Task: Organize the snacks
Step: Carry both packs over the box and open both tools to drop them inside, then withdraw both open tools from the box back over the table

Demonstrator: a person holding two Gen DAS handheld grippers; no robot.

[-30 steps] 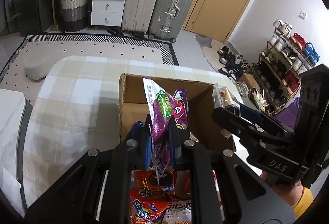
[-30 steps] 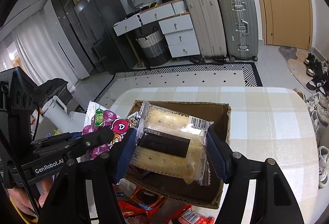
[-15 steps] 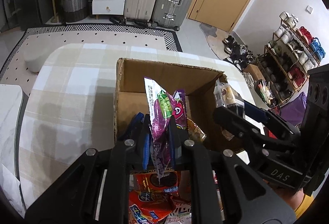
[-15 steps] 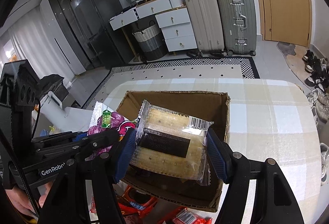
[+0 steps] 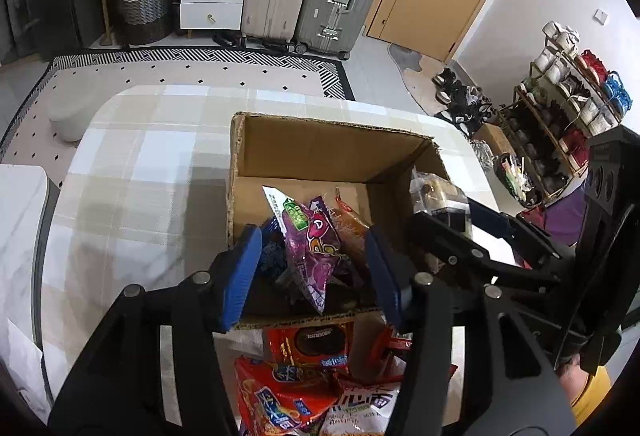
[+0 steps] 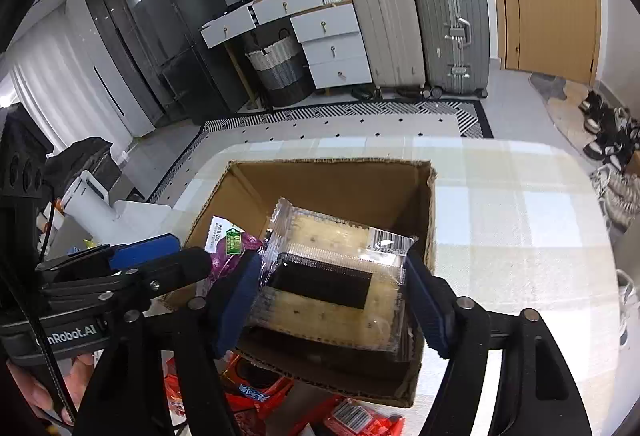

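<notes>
Jaws of the left gripper (image 5: 314, 268) are spread, the purple snack bag (image 5: 314, 256) lying loose in the cardboard box (image 5: 332, 152). A cracker pack (image 6: 332, 276) is clamped by the right gripper (image 6: 330, 296) over the box; red packets (image 5: 288, 396) outside remain unsorted.

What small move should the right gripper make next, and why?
Probably open the right gripper and drop the clear-wrapped cracker pack: it already hangs over the open brown cardboard box. The left gripper is open, its purple snack bag inside.
</notes>
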